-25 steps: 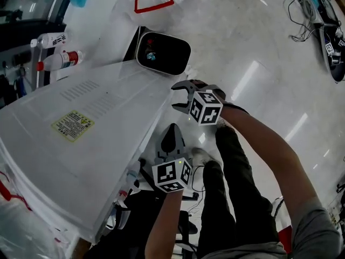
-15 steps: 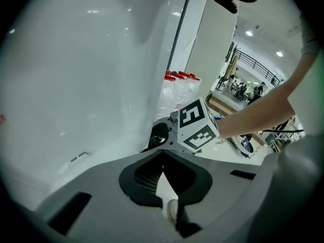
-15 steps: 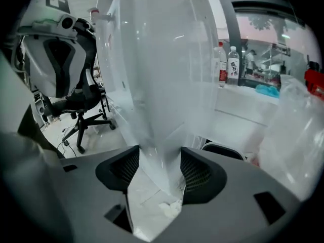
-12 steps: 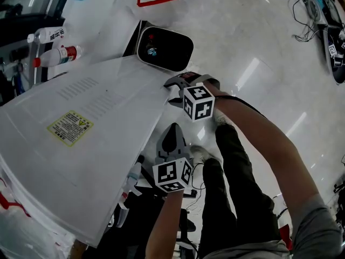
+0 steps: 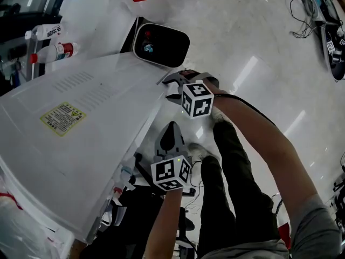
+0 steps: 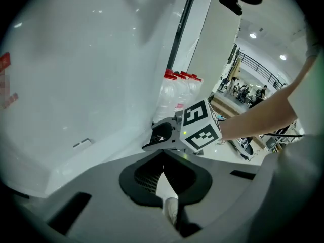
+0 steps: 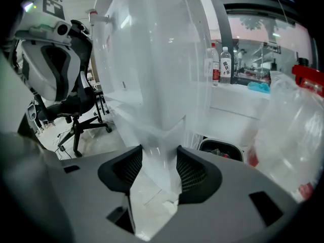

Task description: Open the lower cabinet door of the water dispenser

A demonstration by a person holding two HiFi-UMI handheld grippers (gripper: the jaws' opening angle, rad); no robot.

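Water dispenser (image 5: 81,144), left of the person, shows no door open yet, as the right tongs (image 5: 171,87), just closing, pinch its white edge (image 7: 161,151) while the left tongs (image 5: 171,128) hang clenched, empty.

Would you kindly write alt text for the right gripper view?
The right hand-held gripper grips the white panel edge of the water dispenser, its jaws having just closed onto it. An office chair stands left; bottles sit on a counter behind.
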